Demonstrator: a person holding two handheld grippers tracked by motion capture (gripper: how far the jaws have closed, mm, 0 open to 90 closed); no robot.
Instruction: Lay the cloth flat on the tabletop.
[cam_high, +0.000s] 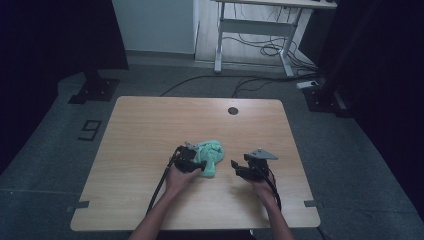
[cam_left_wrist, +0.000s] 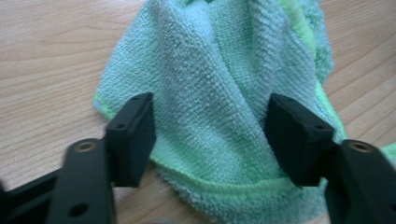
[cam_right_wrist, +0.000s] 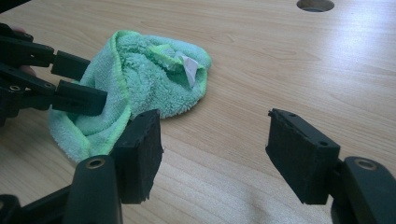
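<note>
Grasping looks like the step in hand: the crumpled green terry cloth (cam_high: 210, 157) lies near the middle of the light wooden table (cam_high: 150, 130), and the left gripper (cam_left_wrist: 210, 135) straddles its raised fold, jaws wide apart, gripping nothing. The right gripper (cam_right_wrist: 215, 154) hovers just beside the cloth, equally wide and empty. Next, the left jaws would need to close on that fold.

Quick count of what's here:

- green cloth (cam_high: 210, 156): 1, crumpled, with 1 white tag (cam_right_wrist: 189, 68) on it
- grippers: 2, left gripper (cam_high: 195, 162) and right gripper (cam_high: 235, 167), 2 black jaws each, so 4 jaws total
- hands: 2, one per gripper
- counter (cam_high: 150, 130): 1, wooden, with 1 round hole (cam_high: 233, 110) near far edge
- second desk (cam_high: 260, 25) in back: 1, white legs
- number marked on floor (cam_high: 90, 130): 1
</note>
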